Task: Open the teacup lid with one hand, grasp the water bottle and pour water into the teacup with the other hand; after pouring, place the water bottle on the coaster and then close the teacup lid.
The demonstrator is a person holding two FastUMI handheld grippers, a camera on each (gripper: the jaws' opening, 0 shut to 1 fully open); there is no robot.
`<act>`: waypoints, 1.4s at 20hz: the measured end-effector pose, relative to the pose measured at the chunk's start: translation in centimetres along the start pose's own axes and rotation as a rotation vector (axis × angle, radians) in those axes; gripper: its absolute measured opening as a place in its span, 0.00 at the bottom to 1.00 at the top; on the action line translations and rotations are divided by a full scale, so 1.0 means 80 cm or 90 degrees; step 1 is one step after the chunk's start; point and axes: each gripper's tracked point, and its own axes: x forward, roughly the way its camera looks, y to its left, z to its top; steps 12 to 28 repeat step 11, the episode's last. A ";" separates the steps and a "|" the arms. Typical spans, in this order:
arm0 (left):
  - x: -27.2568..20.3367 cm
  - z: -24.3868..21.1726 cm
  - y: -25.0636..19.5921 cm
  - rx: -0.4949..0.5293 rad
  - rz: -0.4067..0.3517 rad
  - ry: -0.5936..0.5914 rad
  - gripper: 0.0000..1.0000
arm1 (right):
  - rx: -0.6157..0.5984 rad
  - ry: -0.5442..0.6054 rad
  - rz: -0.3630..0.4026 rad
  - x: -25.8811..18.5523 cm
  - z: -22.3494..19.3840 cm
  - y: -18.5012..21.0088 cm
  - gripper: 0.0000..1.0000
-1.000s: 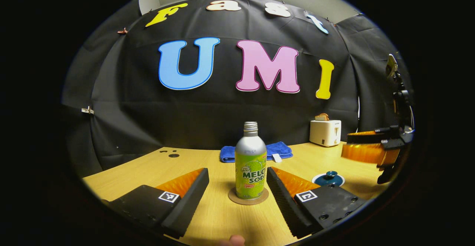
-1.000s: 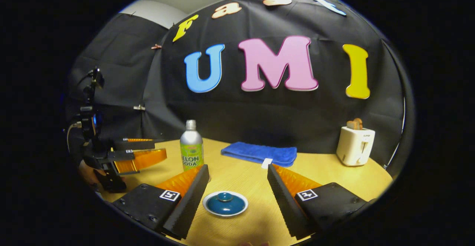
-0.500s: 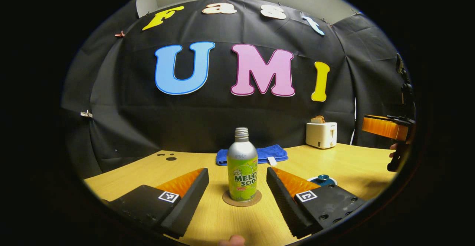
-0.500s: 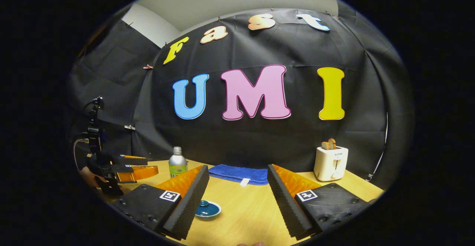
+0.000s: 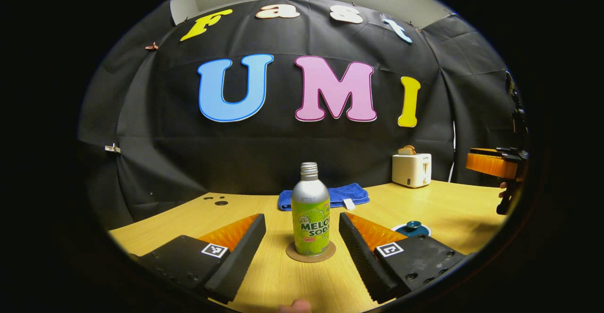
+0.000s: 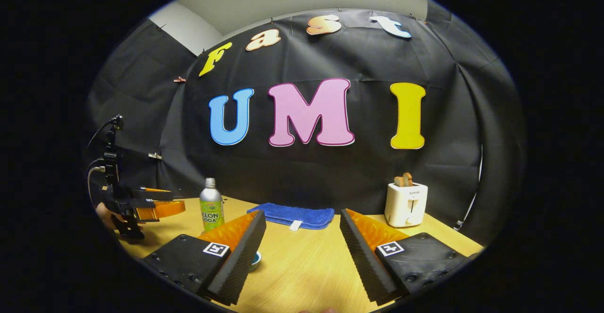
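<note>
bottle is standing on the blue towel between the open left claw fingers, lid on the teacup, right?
Not quite: the bottle stands on the round coaster, as the left gripper view shows. The blue towel lies farther back. The rest holds: the left claw is open and the teacup has its lid on.

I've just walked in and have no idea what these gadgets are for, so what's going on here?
A person holds a two-finger gripper in each hand over a wooden table. Both the left gripper and the right gripper are open and hold nothing. The drink bottle stands upright on a round coaster, between the left gripper's fingers but untouched. The small teacup, lid on, sits to its right. A blue cloth and a toaster sit at the back.
</note>
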 end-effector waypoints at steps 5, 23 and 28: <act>0.002 -0.001 0.003 -0.004 -0.002 -0.002 0.98 | -0.008 0.008 0.003 0.000 -0.006 0.003 0.99; 0.002 -0.001 0.011 0.001 0.008 -0.003 0.98 | -0.003 0.009 0.007 0.000 -0.007 0.005 0.98; 0.002 -0.001 0.011 0.001 0.008 -0.003 0.98 | -0.003 0.009 0.007 0.000 -0.007 0.005 0.98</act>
